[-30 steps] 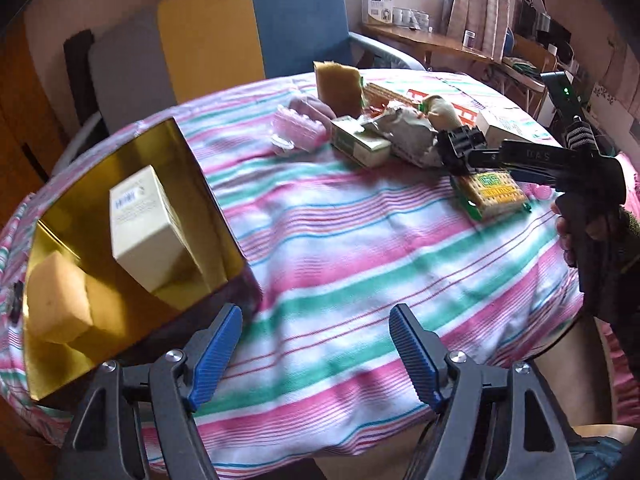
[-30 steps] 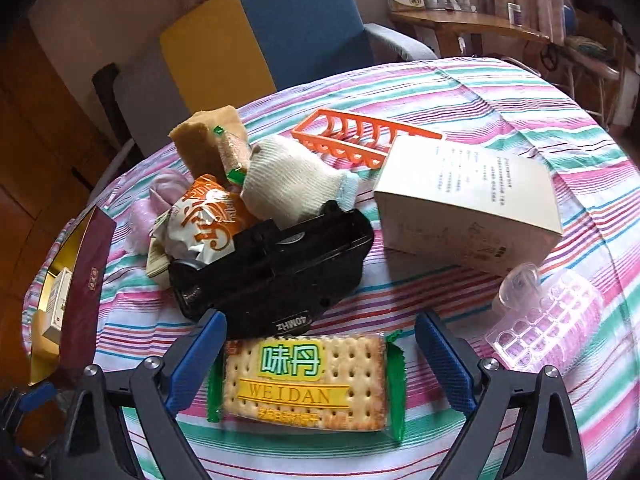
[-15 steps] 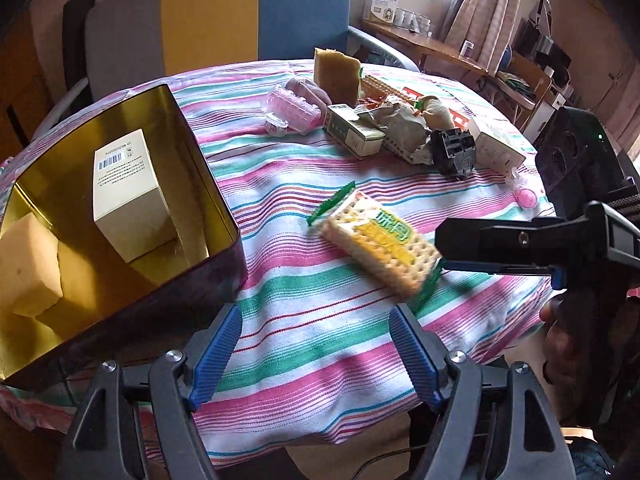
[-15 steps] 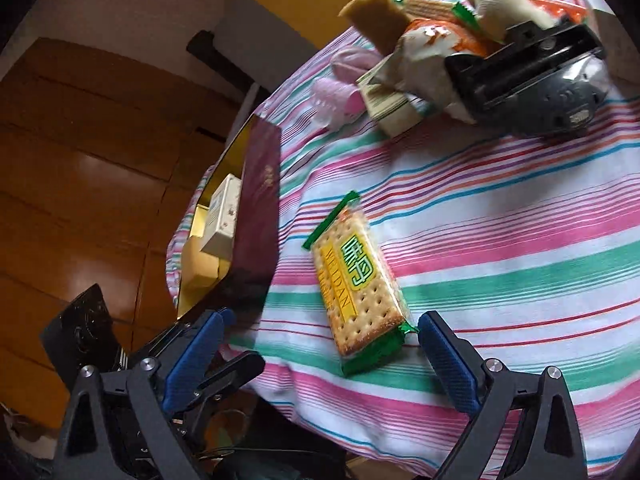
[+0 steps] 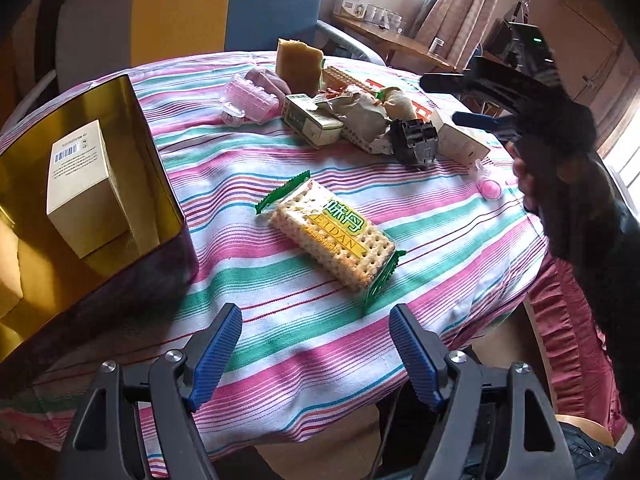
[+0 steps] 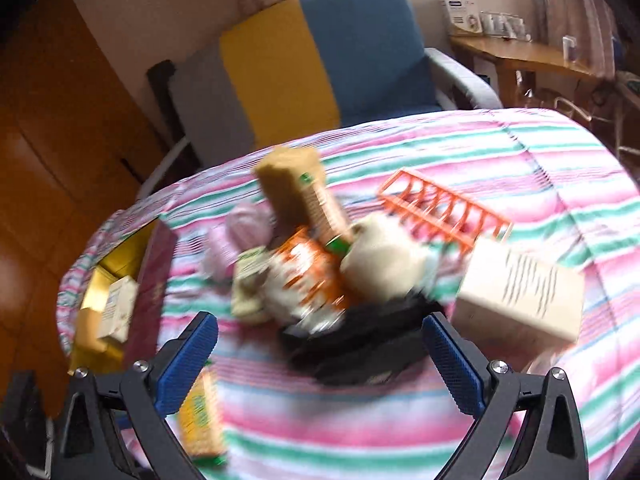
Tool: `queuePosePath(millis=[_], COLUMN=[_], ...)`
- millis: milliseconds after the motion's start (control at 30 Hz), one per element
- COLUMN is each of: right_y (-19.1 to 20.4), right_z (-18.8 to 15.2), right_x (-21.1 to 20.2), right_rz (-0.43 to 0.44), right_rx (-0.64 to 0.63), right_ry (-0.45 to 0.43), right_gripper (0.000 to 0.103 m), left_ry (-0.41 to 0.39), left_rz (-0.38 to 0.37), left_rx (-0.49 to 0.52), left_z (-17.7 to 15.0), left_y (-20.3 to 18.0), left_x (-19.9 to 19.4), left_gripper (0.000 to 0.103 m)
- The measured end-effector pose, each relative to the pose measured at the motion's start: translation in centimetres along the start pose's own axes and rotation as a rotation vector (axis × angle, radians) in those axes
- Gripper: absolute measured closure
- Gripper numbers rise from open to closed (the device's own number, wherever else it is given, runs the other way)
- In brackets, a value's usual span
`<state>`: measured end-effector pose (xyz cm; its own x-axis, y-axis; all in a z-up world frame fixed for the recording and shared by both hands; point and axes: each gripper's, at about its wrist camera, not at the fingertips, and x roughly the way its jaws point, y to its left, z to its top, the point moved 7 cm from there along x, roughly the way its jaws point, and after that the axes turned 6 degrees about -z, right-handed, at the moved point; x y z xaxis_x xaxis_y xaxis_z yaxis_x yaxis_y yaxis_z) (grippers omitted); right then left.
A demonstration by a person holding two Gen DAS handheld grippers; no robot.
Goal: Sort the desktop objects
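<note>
The round worktop (image 5: 248, 168) under its pink, green and white striped cloth carries everything; at its left edge stands the gold-lined tin (image 5: 132, 128), dark red outside, with a cream carton (image 5: 80, 184) upright in it and a yellow sponge block (image 5: 8, 264) beside that; toward the far side lies the heap of unsorted things, in which I can pick out a tan sponge (image 5: 298, 66), a white box (image 6: 520, 292), an orange rack (image 6: 444, 212), a black plastic part (image 5: 416, 142), a small green-and-white carton (image 5: 312, 120) and a pink tray (image 5: 250, 96); the right wrist view is blurred, so finer detail there is lost; the cracker packet (image 5: 332, 232) lies flat and alone on the cloth between tin and heap, just ahead of the left claw (image 5: 316, 344), whose blue pads stand wide apart with nothing between them; the right claw (image 6: 320, 348) hangs over the heap near the black part, fingers likewise spread and empty; a small pink cap (image 5: 491, 189) sits near the worktop's right edge.
</note>
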<state>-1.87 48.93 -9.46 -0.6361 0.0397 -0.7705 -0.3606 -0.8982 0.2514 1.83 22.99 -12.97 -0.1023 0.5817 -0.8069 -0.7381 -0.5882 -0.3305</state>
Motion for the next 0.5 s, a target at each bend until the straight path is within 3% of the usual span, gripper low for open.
queuePosePath(millis=[233, 500], right_y=[-1.2, 2.1], right_z=[1.6, -3.4], right_x=[4.3, 3.5], right_rz=[-0.038, 0.159], right_rx=[-0.030, -0.067], right_ry=[0.069, 0.216], right_gripper=[0.000, 0.000], left_ry=[0.017, 0.030], left_rz=[-0.036, -0.035], left_rx=[-0.007, -0.021], left_z=[0.9, 1.5], left_y=[-0.3, -0.5], left_x=[0.7, 1.4], left_gripper=[0.025, 0.025])
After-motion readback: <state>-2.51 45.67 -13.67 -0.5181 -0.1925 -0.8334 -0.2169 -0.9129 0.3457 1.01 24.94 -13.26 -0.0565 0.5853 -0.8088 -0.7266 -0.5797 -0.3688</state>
